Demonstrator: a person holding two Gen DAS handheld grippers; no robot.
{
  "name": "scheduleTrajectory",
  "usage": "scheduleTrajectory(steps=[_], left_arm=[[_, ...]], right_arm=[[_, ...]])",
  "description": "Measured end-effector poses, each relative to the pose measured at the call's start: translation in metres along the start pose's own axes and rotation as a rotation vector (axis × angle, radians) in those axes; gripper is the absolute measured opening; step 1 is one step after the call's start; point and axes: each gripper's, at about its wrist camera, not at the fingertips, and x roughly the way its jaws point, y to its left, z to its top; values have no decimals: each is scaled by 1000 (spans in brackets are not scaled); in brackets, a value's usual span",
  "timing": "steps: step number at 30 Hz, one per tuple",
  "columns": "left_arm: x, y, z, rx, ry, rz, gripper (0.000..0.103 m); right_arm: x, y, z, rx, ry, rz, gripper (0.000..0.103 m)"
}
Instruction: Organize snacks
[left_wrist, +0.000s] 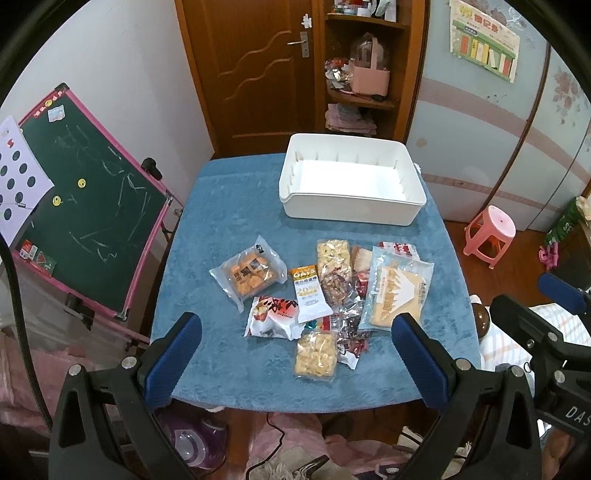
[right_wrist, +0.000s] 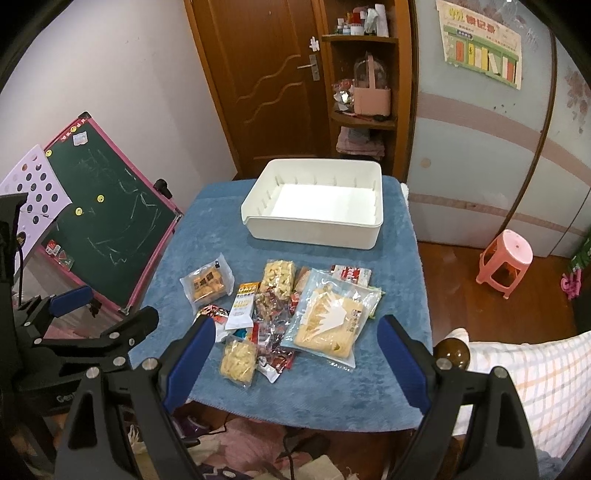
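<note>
We see a brown wooden door (left_wrist: 255, 70) set in a pale wall (left_wrist: 122, 74), with a corner shelf (left_wrist: 364, 66) of wood beside it holding a pink basket (left_wrist: 370, 79). To the right stands a light blue wardrobe (left_wrist: 476, 147) with a poster (left_wrist: 484, 38) stuck on it, and a pink stool (left_wrist: 489, 234) on the reddish wooden floor (right_wrist: 461, 288). At the left leans a green chalkboard (left_wrist: 88, 206) in a pink frame, and we note the bench is draped in a blue towel (left_wrist: 229, 206).
</note>
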Motion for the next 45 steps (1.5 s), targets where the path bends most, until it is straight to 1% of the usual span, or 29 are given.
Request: scheduleTrajectory(steps=[4, 11, 18, 22, 26, 30, 35, 40, 41, 43, 45], left_arm=[[11, 6, 4, -6, 13, 1, 102], [48, 22, 21, -18, 64, -42, 102], [92, 33, 32, 84, 82, -49, 102], [119, 40, 29, 141, 82, -58, 102], [143, 47, 20, 168, 86, -106, 102], [170, 54, 5, 187, 122, -129, 102], [201, 64, -18, 174, 206, -175, 102], [224, 72, -33, 151, 282, -224, 102], [229, 75, -35, 136, 305, -239, 102], [235, 81, -38, 91, 336, -243, 102], [241, 88, -42, 15, 373, -265, 101]], right_arm=[[11, 0, 0, 8, 23, 6, 90], [34, -2, 7, 30, 70, -5, 90], [76, -17, 12, 79, 150, -30, 90], [106, -32, 8, 112, 205, -37, 90], [132, -51, 2, 148, 228, -25, 90], [163, -73, -8, 179, 252, -33, 90], [204, -88, -22, 177, 295, -32, 90], [240, -100, -34, 211, 337, 6, 90], [247, -101, -37, 217, 351, 13, 90], [258, -103, -40, 225, 370, 17, 90], [268, -103, -43, 227, 389, 35, 90]])
